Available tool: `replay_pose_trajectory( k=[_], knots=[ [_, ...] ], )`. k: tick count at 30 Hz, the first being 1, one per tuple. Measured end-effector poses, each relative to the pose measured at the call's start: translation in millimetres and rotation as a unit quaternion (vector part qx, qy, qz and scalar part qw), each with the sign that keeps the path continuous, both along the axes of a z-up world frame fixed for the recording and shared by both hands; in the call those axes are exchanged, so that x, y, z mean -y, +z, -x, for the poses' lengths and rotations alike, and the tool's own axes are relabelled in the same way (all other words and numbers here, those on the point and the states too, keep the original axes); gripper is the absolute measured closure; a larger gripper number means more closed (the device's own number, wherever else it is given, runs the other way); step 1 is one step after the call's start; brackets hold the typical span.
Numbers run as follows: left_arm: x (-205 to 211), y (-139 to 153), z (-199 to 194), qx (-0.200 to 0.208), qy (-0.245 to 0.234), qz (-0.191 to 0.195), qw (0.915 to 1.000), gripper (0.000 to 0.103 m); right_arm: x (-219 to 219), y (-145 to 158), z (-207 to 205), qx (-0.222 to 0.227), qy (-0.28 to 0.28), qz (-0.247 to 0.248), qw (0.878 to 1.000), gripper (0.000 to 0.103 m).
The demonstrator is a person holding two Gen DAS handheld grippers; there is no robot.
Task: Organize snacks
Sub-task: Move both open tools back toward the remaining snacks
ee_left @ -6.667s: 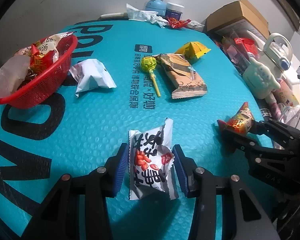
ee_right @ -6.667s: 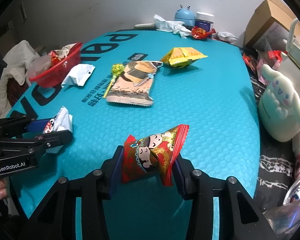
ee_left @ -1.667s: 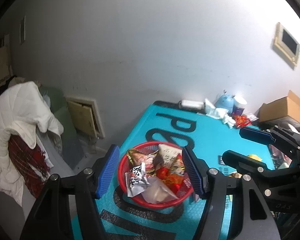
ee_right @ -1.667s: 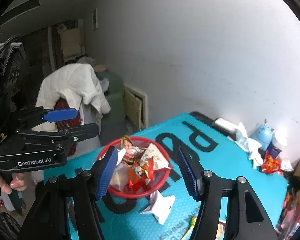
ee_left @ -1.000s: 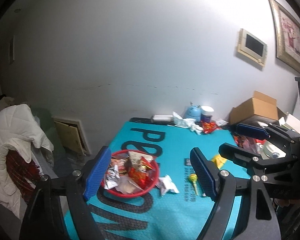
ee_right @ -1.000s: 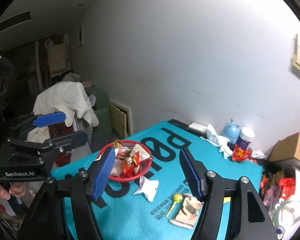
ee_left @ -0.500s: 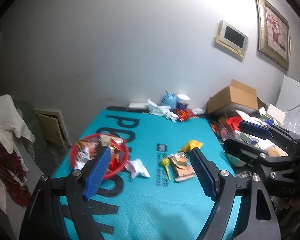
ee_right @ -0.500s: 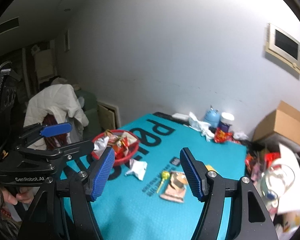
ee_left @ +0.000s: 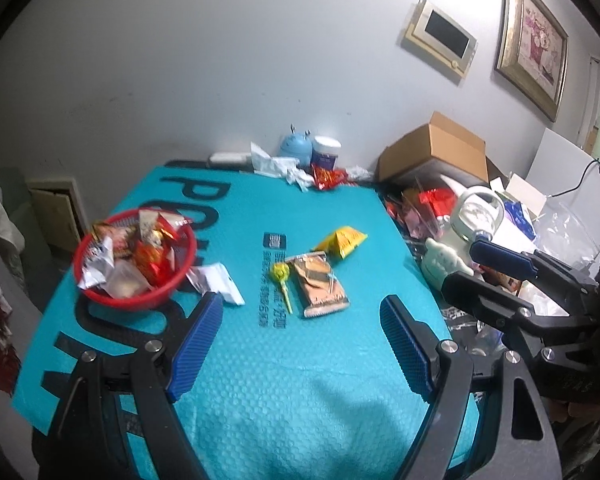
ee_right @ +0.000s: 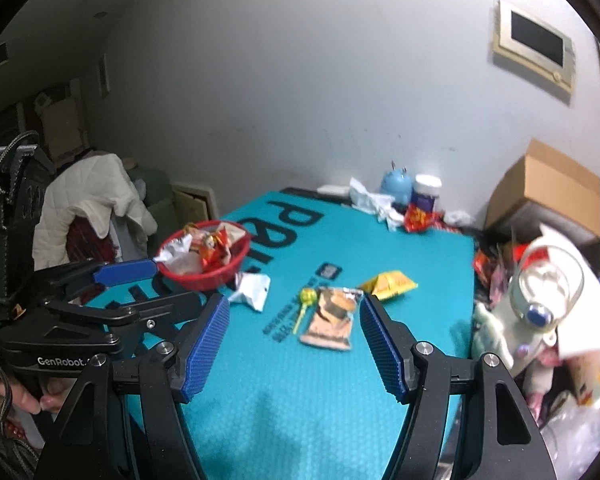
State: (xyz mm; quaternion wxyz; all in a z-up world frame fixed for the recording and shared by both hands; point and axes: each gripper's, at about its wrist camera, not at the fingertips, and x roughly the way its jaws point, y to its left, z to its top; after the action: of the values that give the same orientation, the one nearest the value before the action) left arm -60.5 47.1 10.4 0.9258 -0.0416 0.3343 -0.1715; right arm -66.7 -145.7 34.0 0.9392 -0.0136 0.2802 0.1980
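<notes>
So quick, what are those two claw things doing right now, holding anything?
Left gripper: open, holding nothing.
Right gripper: open, holding nothing.

On my 2 feeds the room was dim, with a bright patch on the wall [ee_left: 260,60] overhead. Soft shadow fell across the near table [ee_left: 320,400]. Both fisheye views bent hard and went black at the corners; the right one was blurred.

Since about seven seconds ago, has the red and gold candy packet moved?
Yes. Back then the right gripper held it over the teal mat; now it lies in the red basket, and both grippers are empty.
</notes>
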Motion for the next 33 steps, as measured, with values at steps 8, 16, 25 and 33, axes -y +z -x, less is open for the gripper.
replay_pose_trajectory(
  k=[8, 16, 25, 33],
  knots=[
    [-1, -23, -20, -0.026, -0.003, 0.004, 0.9997, 0.022, 0, -26, -19, -0.038, -0.003, -0.004, 0.999, 0.035],
    [-4, -47, -55, -0.060, 0.009, 0.006, 0.9982, 0.022, -2, -47, -53, -0.073, -0.003, -0.005, 0.997, 0.035],
    [-5, -77, -102, -0.097, 0.024, -0.014, 0.9949, 0.022, -3, -73, -91, -0.112, -0.007, 0.000, 0.994, 0.035],
    [-1, -105, -139, -0.134, 0.034, -0.038, 0.9897, 0.022, -4, -88, -112, -0.134, -0.007, 0.010, 0.991, 0.035]
  ],
)
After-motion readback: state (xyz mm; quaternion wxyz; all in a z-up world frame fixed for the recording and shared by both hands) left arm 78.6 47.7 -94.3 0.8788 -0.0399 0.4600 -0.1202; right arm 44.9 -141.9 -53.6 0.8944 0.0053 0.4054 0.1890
